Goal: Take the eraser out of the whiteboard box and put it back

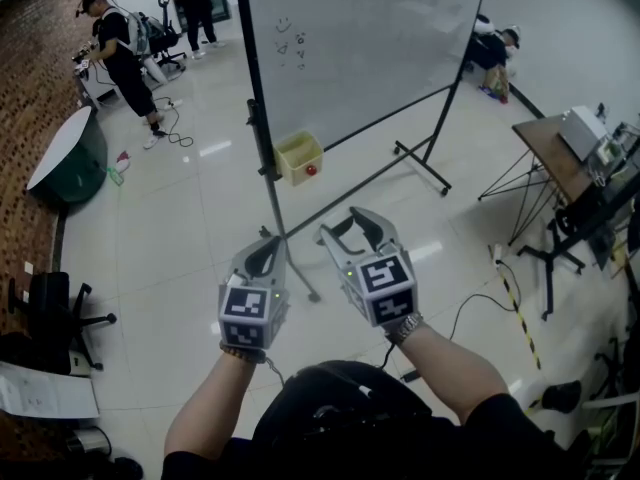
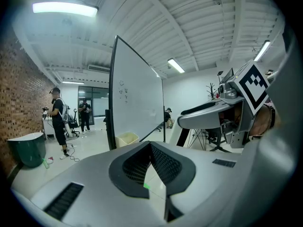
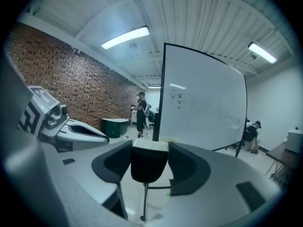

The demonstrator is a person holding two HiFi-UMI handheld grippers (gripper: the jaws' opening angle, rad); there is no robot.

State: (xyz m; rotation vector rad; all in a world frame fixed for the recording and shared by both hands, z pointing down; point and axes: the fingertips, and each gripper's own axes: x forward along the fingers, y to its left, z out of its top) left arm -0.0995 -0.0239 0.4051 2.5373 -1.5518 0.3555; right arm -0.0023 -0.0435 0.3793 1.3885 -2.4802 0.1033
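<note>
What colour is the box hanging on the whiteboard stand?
Pale yellow. The box shows best in the head view.

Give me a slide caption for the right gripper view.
Right claw grips the black eraser in front of the whiteboard.

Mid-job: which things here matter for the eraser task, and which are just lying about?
Job: black eraser with pale top, gripped in the right gripper; pale yellow plastic box on the stand of the white whiteboard.
Lying about: dark green round tub; black office chair; brown wooden table.
</note>
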